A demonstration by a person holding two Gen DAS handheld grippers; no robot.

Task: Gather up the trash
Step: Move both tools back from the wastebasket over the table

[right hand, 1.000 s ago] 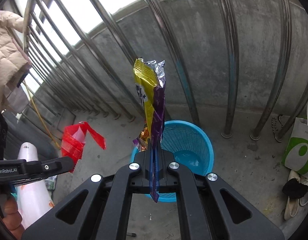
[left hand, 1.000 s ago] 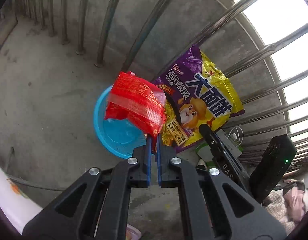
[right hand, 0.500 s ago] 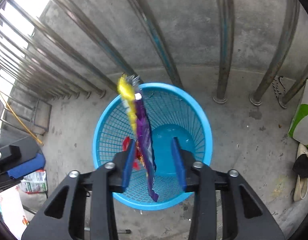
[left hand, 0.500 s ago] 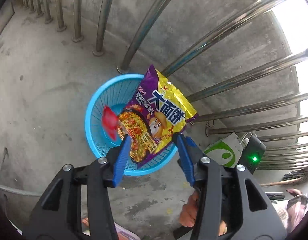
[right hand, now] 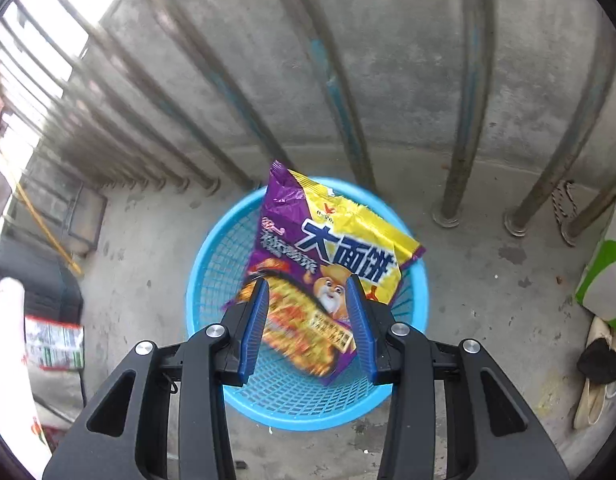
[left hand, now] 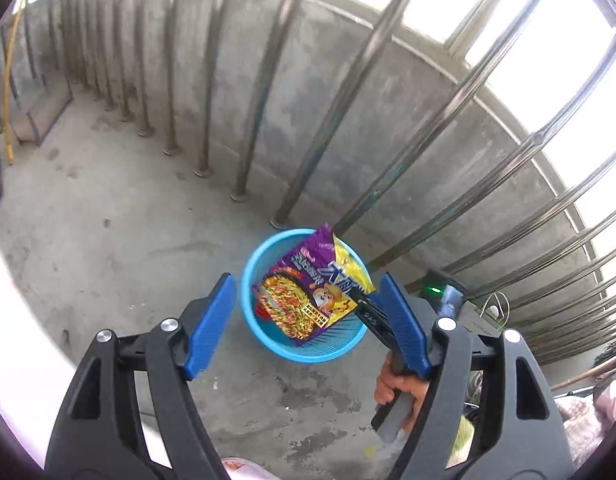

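Observation:
A purple and yellow noodle wrapper lies tilted across the mouth of the blue mesh basket on the concrete floor. My right gripper is open just above it, the wrapper free between the fingers. In the left wrist view the same wrapper rests over the basket, with a bit of the red wrapper showing inside. My left gripper is open wide and empty, well above the basket. The right gripper's tip shows beside the wrapper.
Steel railing bars on a low concrete wall stand right behind the basket. A white and green bag and shoes lie at the right. A white sack and a packet are at the left.
Both grippers opened. The red wrapper dropped into the basket, then the noodle wrapper fell flat across the basket mouth. My left gripper rose and pulled back.

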